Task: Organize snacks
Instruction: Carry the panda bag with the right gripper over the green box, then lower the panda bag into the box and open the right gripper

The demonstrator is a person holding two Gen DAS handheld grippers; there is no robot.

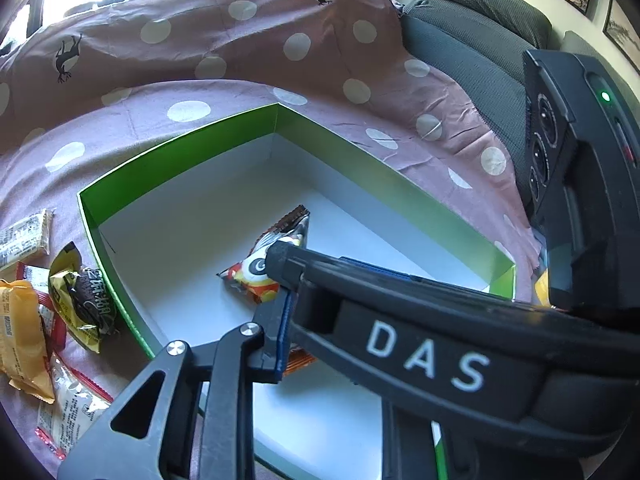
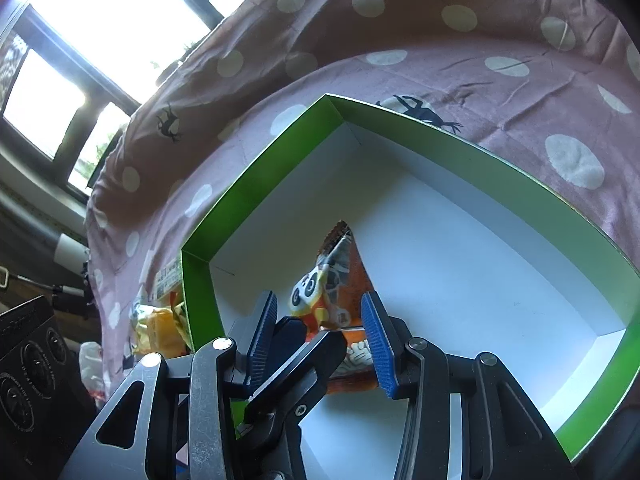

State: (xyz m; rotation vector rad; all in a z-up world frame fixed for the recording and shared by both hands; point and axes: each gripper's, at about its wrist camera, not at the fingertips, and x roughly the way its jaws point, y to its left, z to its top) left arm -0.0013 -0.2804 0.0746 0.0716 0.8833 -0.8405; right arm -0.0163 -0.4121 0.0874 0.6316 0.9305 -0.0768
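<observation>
A green-walled box [image 1: 180, 156] with a white floor lies on the pink dotted cloth. An orange panda snack packet [image 1: 256, 272] lies inside it; it also shows in the right wrist view [image 2: 320, 292]. My right gripper [image 2: 320, 332] is open, its blue pads either side of the packet's near end. In the left wrist view the right gripper's body crosses in front and hides most of my left gripper; only its left finger [image 1: 280, 316] shows, beside the packet. In the right wrist view, a dark finger tip [image 2: 292, 332] lies between the blue pads, touching the packet.
Several loose snack packets lie on the cloth left of the box: a yellow cookie pack [image 1: 84, 300], an orange pack [image 1: 20, 328], red-edged packs [image 1: 68, 396]. A grey sofa cushion [image 1: 472, 40] is at the back right. Windows [image 2: 100, 20] are behind.
</observation>
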